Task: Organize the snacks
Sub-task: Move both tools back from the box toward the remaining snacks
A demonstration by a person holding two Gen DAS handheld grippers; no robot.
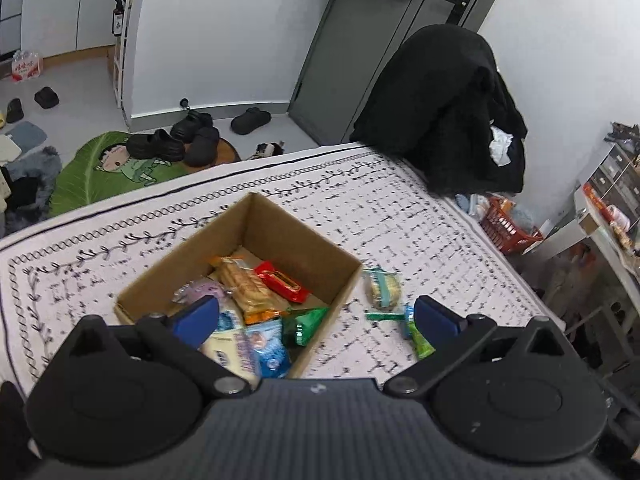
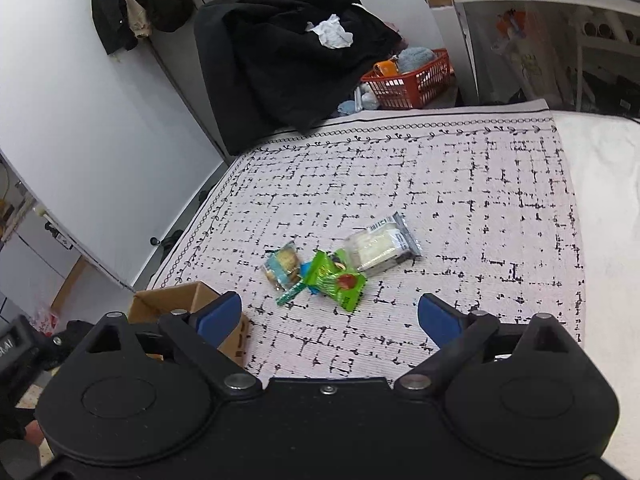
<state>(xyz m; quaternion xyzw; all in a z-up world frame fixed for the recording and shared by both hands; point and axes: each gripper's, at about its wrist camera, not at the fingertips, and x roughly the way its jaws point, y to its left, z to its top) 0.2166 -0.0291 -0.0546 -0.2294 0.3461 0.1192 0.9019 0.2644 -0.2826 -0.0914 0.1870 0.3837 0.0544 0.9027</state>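
An open cardboard box [image 1: 304,240] sits on the patterned cloth and holds several snack packets: a biscuit pack [image 1: 244,284], a red packet [image 1: 282,282], a green packet [image 1: 306,322]. My left gripper [image 1: 316,318] is open and empty above the box's near right corner. To the right of the box lie a round cracker packet [image 1: 384,288] and green sticks [image 1: 418,338]. In the right wrist view, my right gripper [image 2: 330,318] is open and empty, short of a cracker packet [image 2: 282,266], a green packet [image 2: 340,280] and a silver-white packet [image 2: 382,246]. The box corner [image 2: 192,304] shows at the left.
A black coat over a chair [image 1: 444,108] stands at the bed's far corner. An orange basket [image 2: 412,78] sits on the floor beyond. Shoes [image 1: 176,142] and a green mat [image 1: 100,172] lie past the far edge. A white shelf [image 2: 540,20] stands at right.
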